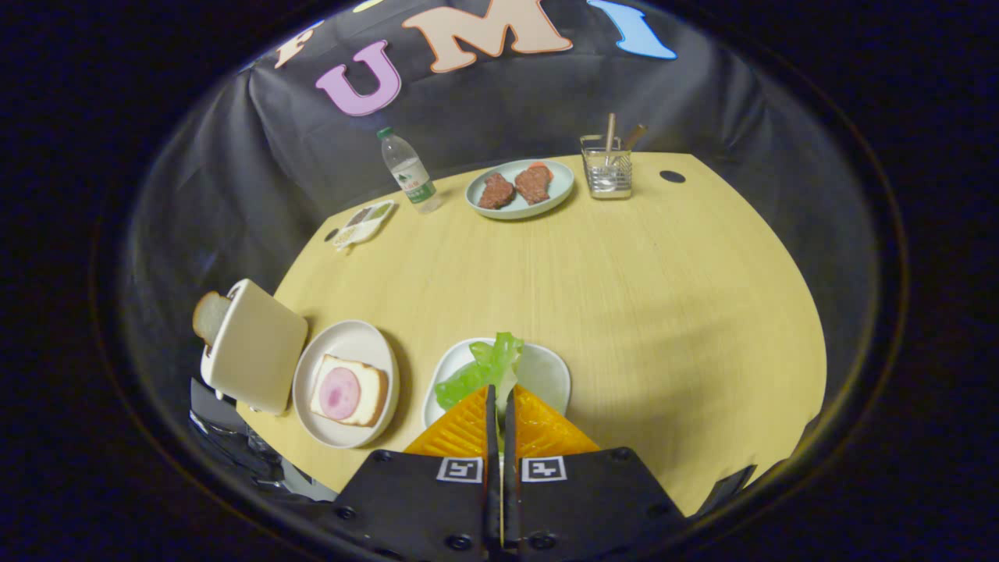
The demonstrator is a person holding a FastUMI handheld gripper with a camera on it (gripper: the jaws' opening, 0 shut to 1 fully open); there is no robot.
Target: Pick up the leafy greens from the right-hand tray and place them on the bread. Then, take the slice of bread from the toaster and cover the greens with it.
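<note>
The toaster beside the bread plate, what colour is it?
The toaster is cream, seen best in the gripper view.

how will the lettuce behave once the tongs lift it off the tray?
Probably floppy: the lettuce is thin and ruffled, so the free end beyond the tongs may droop. Likely very light, since it is just a leaf or two on the white tray. The fingers look nearly closed on its near edge; a thin, smooth leaf could slip or tear.

Three plates, one toaster, one bottle, two bread slices.
</note>
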